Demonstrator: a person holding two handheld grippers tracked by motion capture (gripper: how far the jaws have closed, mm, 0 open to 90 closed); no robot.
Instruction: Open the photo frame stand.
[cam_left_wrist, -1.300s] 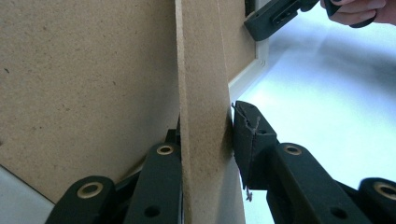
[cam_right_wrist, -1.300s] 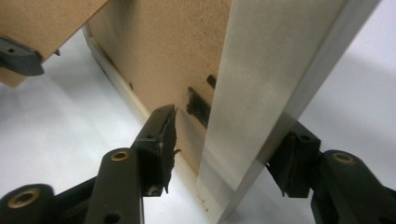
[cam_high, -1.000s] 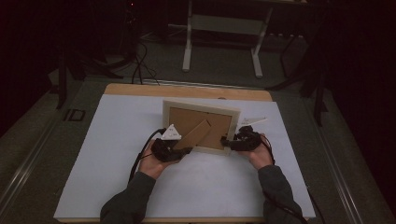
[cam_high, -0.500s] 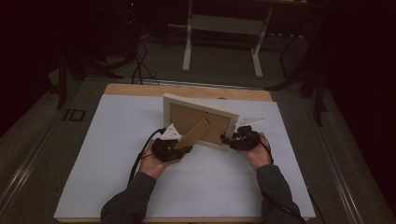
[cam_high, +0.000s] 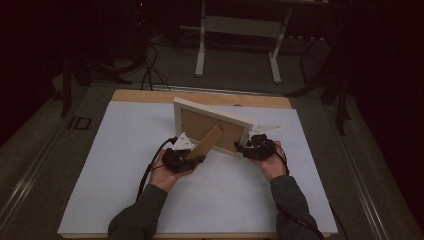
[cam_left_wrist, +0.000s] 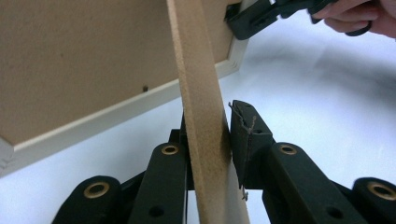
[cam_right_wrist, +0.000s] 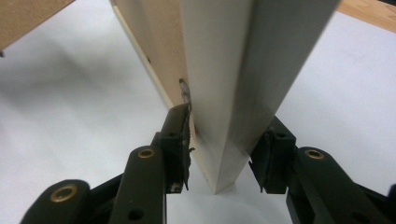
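Since the earliest frame the picture frame (cam_high: 212, 124) has come up from lying back-up on the white sheet (cam_high: 125, 150) to standing nearly upright, back board facing the person, and its easel leg (cam_high: 205, 143) has swung out from the back. Frame sits mid-table on the sheet, tilted slightly away. Left gripper (cam_high: 192, 159) is clamped on the lower part of the easel leg; in the left gripper view the brown strip (cam_left_wrist: 205, 140) runs between the two black jaws with both pads against it. Right gripper (cam_high: 248, 145) holds the frame's right-hand edge; its jaws have just been closing, and in the right gripper view the white moulding (cam_right_wrist: 229, 116) fills the gap with the pads pressed on either side. Handling judgement: frame looks light and rigid, painted wood or similar, smooth enough to slip under a loose pinch; the front is turned away, so whether it is glazed I cannot tell, and it is best treated as fragile. Easel leg is thin fibreboard, stiff along its length but likely weak at its hinge, so pull gently and in the plane of the swing. Best hold for the frame is across the side moulding near a lower corner, as now; for the leg, near its free end.
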